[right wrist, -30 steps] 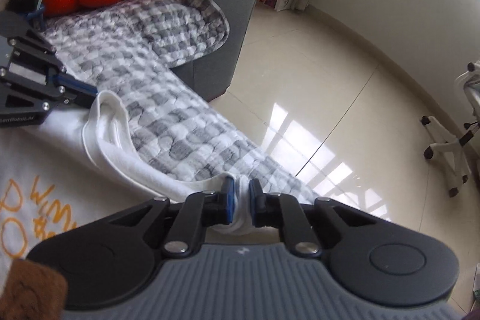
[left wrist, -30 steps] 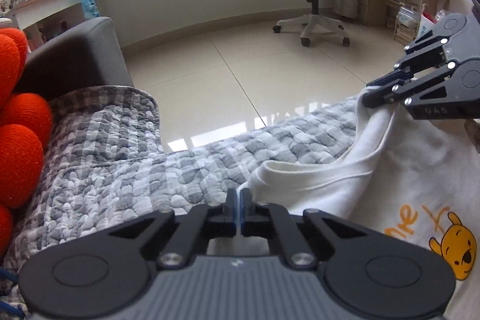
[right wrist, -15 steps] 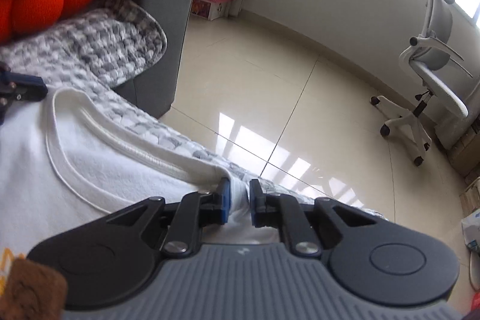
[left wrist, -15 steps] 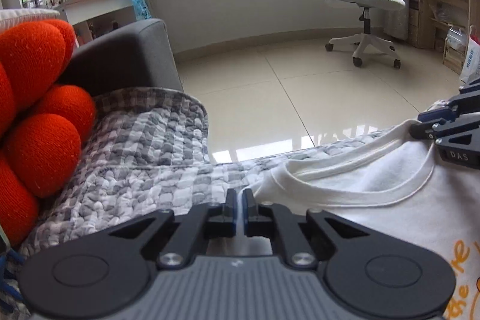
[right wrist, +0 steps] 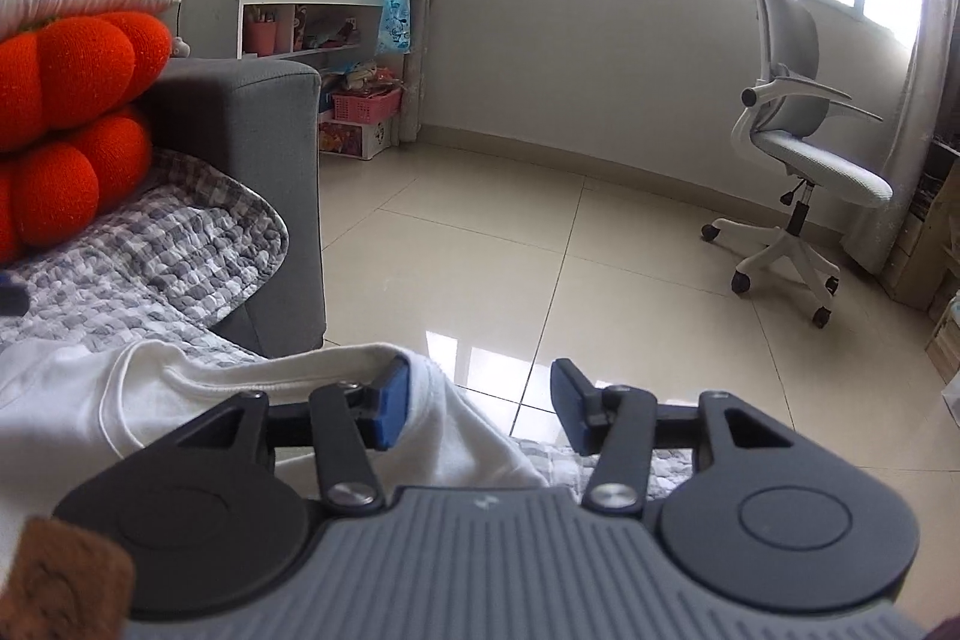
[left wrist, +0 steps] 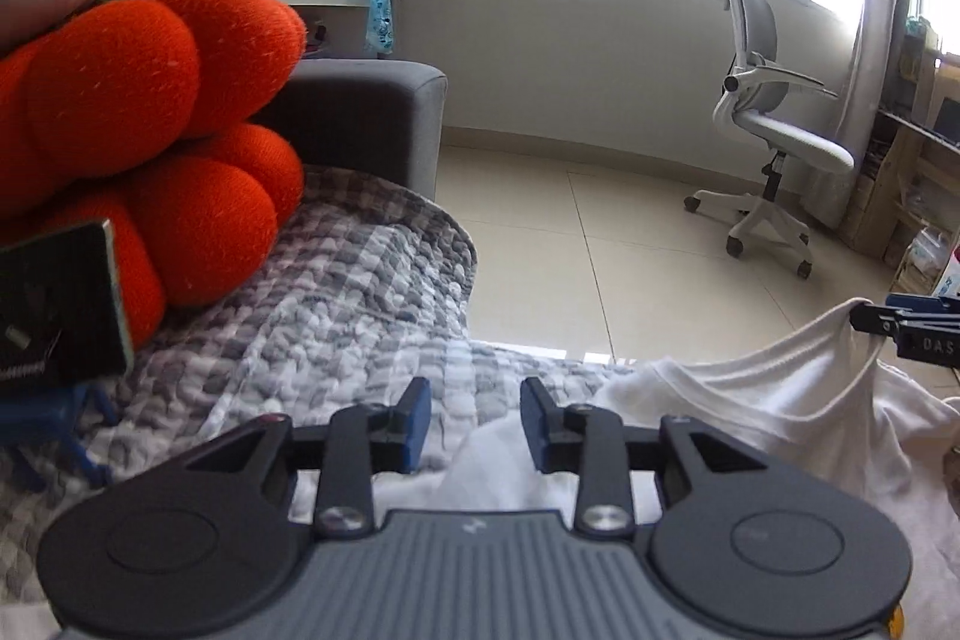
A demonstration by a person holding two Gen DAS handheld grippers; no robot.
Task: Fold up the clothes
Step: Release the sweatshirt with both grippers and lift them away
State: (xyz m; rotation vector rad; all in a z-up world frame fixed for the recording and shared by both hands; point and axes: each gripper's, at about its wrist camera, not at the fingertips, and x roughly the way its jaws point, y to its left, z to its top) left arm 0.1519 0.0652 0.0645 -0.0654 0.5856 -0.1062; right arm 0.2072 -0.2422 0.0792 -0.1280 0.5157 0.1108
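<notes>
A white T-shirt [left wrist: 780,418] lies on the grey quilted sofa cover [left wrist: 336,340], neckline toward the floor edge. My left gripper [left wrist: 474,421] hovers over the shirt's shoulder with its jaws opening; a fold of cloth sits low between the fingers, and neither pad presses on it. In the right wrist view the shirt [right wrist: 150,400] spreads to the left. My right gripper [right wrist: 480,409] is opening too: the collar rim drapes over its left pad [right wrist: 390,409], and the right pad stands free. The right gripper [left wrist: 882,316] also shows at the left view's right edge, against the collar.
An orange knot cushion [left wrist: 150,130] and a grey sofa arm [right wrist: 258,160] stand to the left. A black device on a blue stand [left wrist: 48,304] sits by the cushion. Beyond the sofa edge is tiled floor [right wrist: 480,250] with a white office chair [right wrist: 798,160].
Both grippers were shut on the shirt's neckline edge and have opened, releasing it. Both views have rolled level and tilted up. The left gripper moved left, away from the right one.
</notes>
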